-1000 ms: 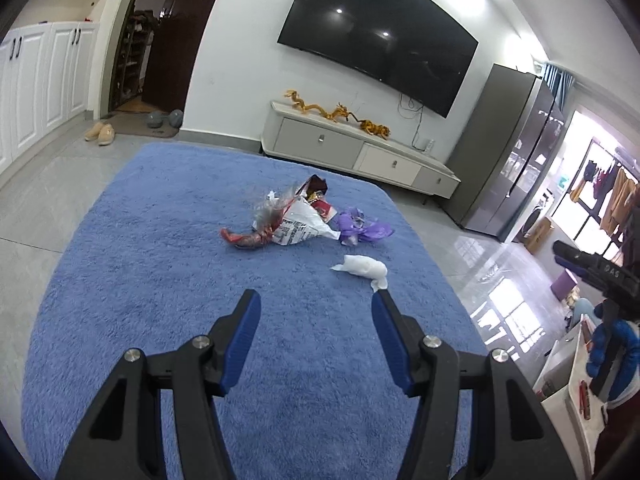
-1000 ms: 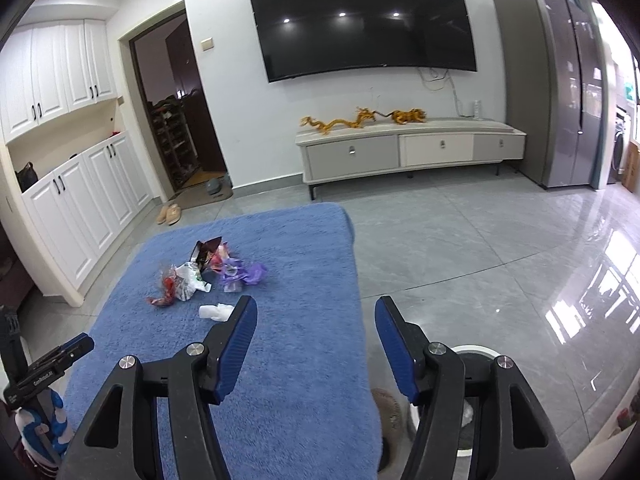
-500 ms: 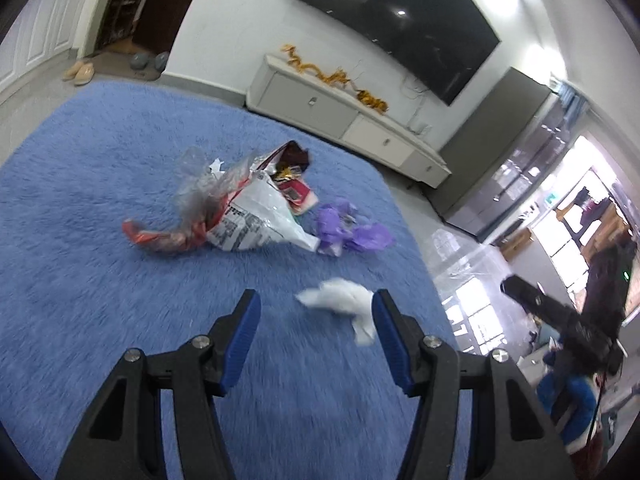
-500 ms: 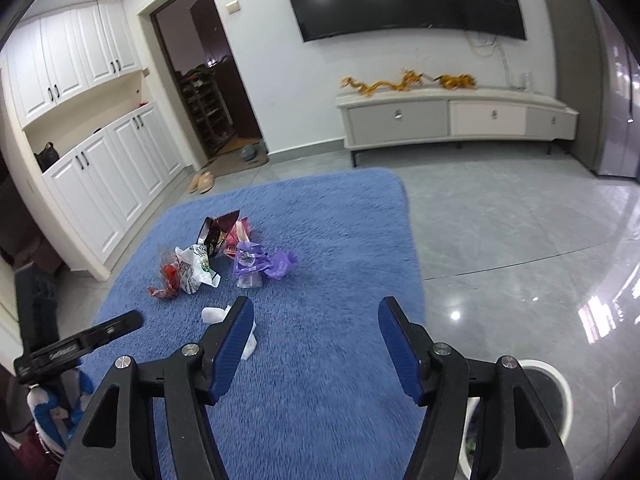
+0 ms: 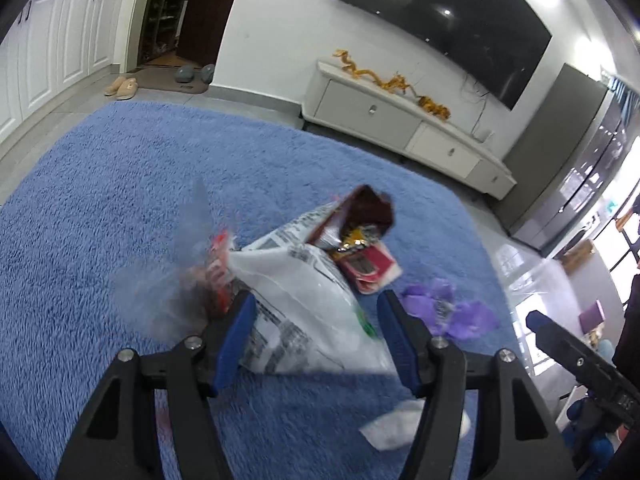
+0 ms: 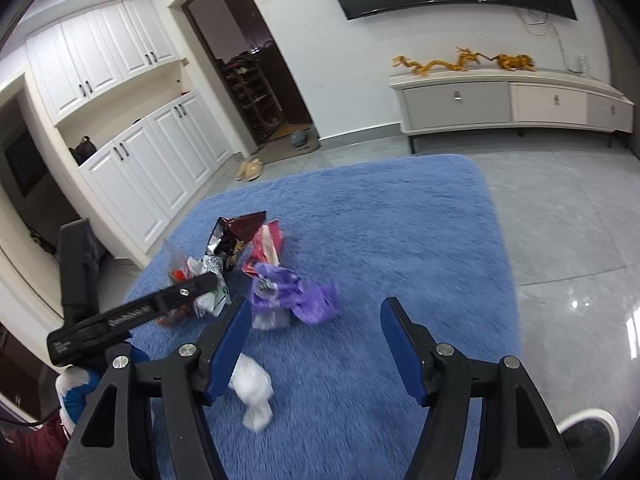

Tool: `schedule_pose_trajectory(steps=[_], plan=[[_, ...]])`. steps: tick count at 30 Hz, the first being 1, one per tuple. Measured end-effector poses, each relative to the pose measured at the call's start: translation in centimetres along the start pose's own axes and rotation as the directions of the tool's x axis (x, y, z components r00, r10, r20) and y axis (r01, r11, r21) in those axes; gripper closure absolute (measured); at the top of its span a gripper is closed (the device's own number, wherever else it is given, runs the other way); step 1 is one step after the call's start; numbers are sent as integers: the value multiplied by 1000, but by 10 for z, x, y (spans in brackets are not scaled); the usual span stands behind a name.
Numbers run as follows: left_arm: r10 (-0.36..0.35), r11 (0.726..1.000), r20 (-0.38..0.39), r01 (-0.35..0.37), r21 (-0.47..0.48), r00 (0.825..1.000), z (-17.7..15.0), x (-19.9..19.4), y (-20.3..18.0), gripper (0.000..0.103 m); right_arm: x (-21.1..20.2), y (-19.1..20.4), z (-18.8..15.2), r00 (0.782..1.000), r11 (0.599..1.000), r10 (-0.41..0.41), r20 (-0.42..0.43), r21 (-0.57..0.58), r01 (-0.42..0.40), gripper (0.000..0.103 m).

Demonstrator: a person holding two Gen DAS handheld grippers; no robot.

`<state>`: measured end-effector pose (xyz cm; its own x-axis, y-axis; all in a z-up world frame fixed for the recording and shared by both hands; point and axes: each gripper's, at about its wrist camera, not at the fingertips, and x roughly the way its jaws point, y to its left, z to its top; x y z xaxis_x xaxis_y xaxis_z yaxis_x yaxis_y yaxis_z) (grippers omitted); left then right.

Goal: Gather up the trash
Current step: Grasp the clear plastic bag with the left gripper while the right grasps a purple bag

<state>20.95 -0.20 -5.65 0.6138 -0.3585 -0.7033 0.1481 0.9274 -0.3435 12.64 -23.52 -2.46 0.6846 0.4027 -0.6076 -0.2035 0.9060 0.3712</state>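
Closest to you, your left gripper [image 5: 316, 332] is spread wide with its blue-padded fingers [image 5: 234, 340] straddling the near end of the white printed plastic bag [image 5: 304, 312], not yet clamped on anything. To take it well, I'd push a little further forward so the pads bracket bunched film and not the loose edge, then squeeze firmly; thin plastic like this probably slips out of a shallow pinch. A crumpled white tissue [image 5: 394, 426] lies on the shaggy blue rug [image 5: 100, 220] just under your right-hand finger, so keep the pads low enough for the bag without dragging that along.

Your right gripper [image 6: 316, 338] is also released, hovering above the rug with nothing between its fingers; the same tissue [image 6: 254, 394] sits beside its left finger, an easy next pick.

Just beyond the bag sit a clear wrapper with red print [image 5: 192, 276], blurred, and a crumpled purple plastic wrapper [image 5: 448, 312]. Further still, a dark maroon foil snack bag [image 5: 364, 216] stands open against a red and white packet [image 5: 370, 268], touching the white bag, so lift slowly or they may tumble.
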Motion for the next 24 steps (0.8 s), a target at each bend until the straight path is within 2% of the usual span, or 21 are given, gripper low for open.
schedule_pose_trajectory(steps=[10,16,18,21,23,24], plan=[[25,998,2,-25,62,1000,-3,12,-7,42,53,1,3,996,997,74,-52,29,-72,34],[17,997,3,-17,80,1000,-11,8,-8,50,71,11,5,992,997,75,-97,-3,-75,34],[18,995,2,-18,94,1000,-16,5,-7,55,73,11,3,991,997,78,-109,-11,-80,56],[8,995,0,-8,103,1000,-21,1,-7,66,69,11,2,992,996,81,-98,-13,-83,63],[1,996,1,-2,93,1000,-25,-3,-4,77,62,9,-1,993,997,80,-84,-4,-80,65],[-6,997,2,6,82,1000,-26,-6,-2,78,59,7,-2,994,997,79,-79,3,-79,66]])
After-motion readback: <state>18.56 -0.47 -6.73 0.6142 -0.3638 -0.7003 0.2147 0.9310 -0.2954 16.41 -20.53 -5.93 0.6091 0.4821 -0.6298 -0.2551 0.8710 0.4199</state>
